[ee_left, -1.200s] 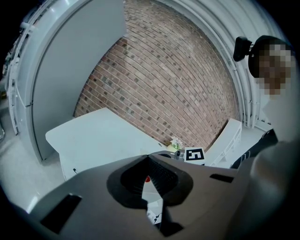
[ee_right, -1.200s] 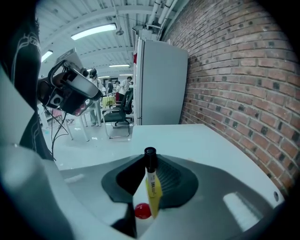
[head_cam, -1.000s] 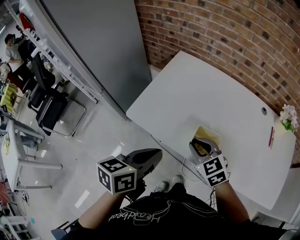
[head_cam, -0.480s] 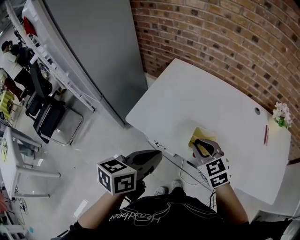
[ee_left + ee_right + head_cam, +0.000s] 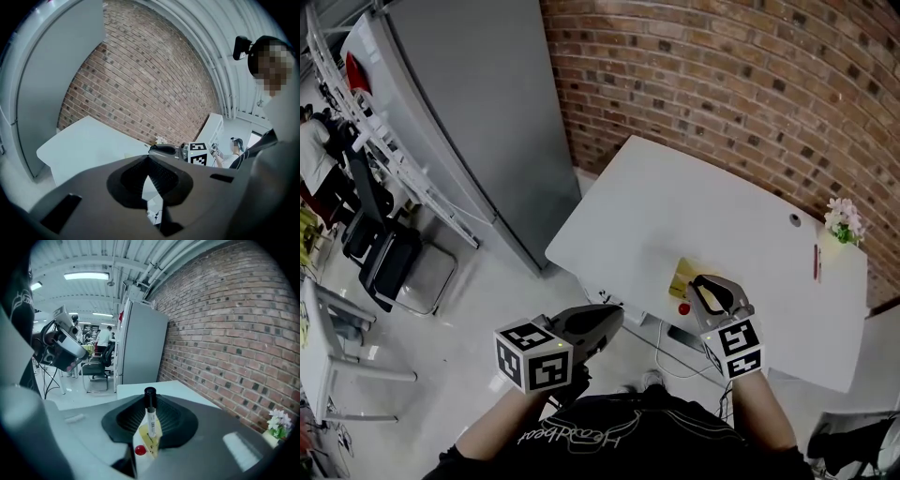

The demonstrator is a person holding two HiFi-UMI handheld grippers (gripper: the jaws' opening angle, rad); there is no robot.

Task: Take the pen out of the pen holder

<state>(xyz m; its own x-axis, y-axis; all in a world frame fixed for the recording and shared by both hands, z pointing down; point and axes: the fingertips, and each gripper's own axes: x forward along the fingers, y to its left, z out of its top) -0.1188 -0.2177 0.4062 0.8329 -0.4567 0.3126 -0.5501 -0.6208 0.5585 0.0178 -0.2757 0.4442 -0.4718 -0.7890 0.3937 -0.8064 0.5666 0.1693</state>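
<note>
- The right tool is clenched on a pen with a black cap and a white labelled barrel. The pen stands upright between its jaws.
- Seen along those jaws, the pen's lower end overlaps the yellow pen holder. I cannot tell whether it is clear of the holder.
- In the head view the right tool hangs over the near edge of the white surface, just beside the pen holder.
- A small red round thing lies near the holder at the surface's edge.
- The left tool is closed with nothing between its jaws. It is held off the surface, over the floor, well apart from the holder.
- A slim red stick and a small bunch of flowers sit at the far right of the surface, by the brick wall.
</note>
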